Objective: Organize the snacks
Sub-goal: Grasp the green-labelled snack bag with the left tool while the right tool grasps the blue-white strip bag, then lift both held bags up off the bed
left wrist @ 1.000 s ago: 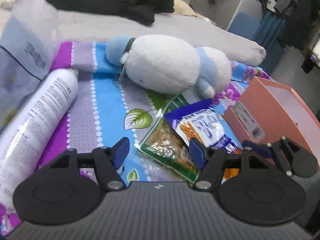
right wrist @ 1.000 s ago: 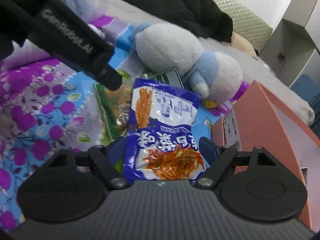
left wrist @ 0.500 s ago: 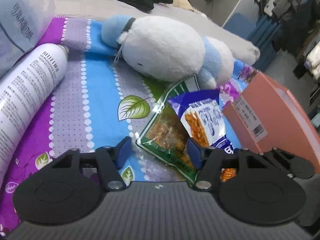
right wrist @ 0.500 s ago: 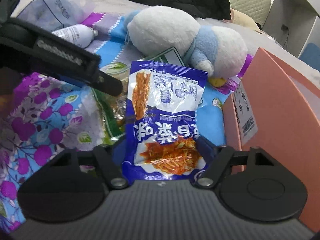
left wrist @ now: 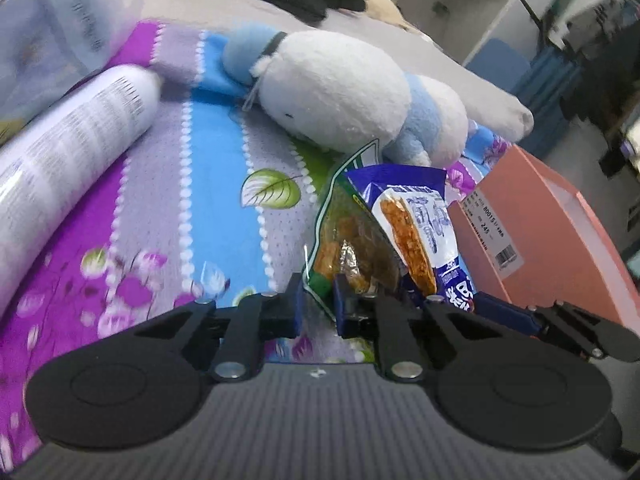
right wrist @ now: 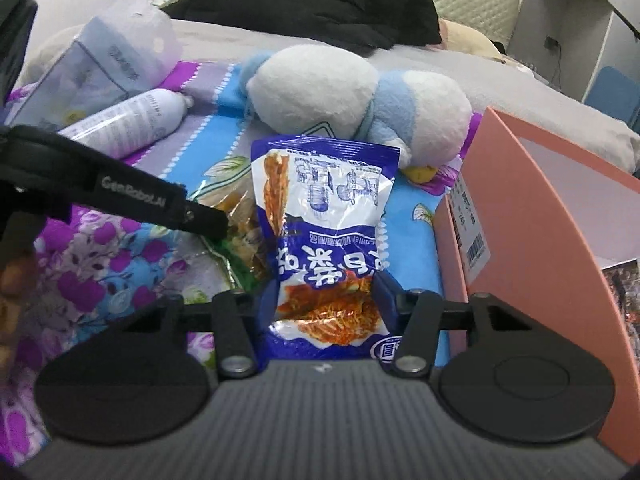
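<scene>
The right gripper has its jaws closed on the lower part of a blue snack packet, which stands up between the fingers with its printed face toward the camera. Just left of it, the left gripper has its jaws drawn nearly together, pinching the near corner of a green snack packet with brown pieces showing through a clear window. The two packets touch, the blue one overlapping the green one's right side. In the right wrist view, one black arm of the left gripper reaches in from the left, its tip at the green packet.

Both packets sit over a bedspread patterned in blue, purple and flowers. To the right stands an open pink box with a barcode label on its near wall, close beside the blue packet. Beyond the packets lies a white and blue plush toy. Farther left, a white spray can lies on its side, with a pale plastic bag behind it. At the back, black clothing is heaped on the bed.
</scene>
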Motion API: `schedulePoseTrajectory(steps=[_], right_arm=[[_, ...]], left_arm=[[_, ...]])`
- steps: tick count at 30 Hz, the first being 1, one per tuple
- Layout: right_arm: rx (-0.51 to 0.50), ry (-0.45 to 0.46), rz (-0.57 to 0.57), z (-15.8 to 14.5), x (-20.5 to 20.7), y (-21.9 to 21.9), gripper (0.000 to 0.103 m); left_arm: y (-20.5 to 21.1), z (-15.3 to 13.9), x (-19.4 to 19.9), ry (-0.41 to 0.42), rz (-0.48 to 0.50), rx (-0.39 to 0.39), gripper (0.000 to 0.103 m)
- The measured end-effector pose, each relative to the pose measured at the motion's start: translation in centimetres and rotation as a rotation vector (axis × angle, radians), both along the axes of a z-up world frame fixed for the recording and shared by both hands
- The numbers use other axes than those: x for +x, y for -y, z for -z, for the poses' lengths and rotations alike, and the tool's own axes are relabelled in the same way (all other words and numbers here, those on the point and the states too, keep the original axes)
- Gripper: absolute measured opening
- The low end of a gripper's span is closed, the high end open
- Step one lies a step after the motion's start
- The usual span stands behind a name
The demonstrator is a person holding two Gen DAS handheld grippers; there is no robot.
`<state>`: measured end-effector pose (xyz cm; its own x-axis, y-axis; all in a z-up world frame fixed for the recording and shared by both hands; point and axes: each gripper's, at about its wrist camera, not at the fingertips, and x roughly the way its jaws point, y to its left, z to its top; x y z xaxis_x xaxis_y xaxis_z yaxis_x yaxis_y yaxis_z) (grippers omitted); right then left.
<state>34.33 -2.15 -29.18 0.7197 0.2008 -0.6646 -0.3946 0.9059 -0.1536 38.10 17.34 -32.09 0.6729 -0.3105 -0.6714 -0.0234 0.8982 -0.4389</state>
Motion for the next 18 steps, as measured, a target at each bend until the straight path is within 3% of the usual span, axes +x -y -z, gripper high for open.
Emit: schedulePoseTrajectory(steps=[7, 18], right_arm=[[0.007, -0.01, -0.016, -1.3, -2.2, 0.5, 0.053], [0.04, -0.052, -0.047, -3.9, -7.9, 1.6, 0.052]], left_arm=[[-0.4, -1.9, -4.4, 0.005, -0.07, -0.033, 0.011], [0.4, -4.5, -12.5, -0.028, -0.167, -0.081, 0.008]])
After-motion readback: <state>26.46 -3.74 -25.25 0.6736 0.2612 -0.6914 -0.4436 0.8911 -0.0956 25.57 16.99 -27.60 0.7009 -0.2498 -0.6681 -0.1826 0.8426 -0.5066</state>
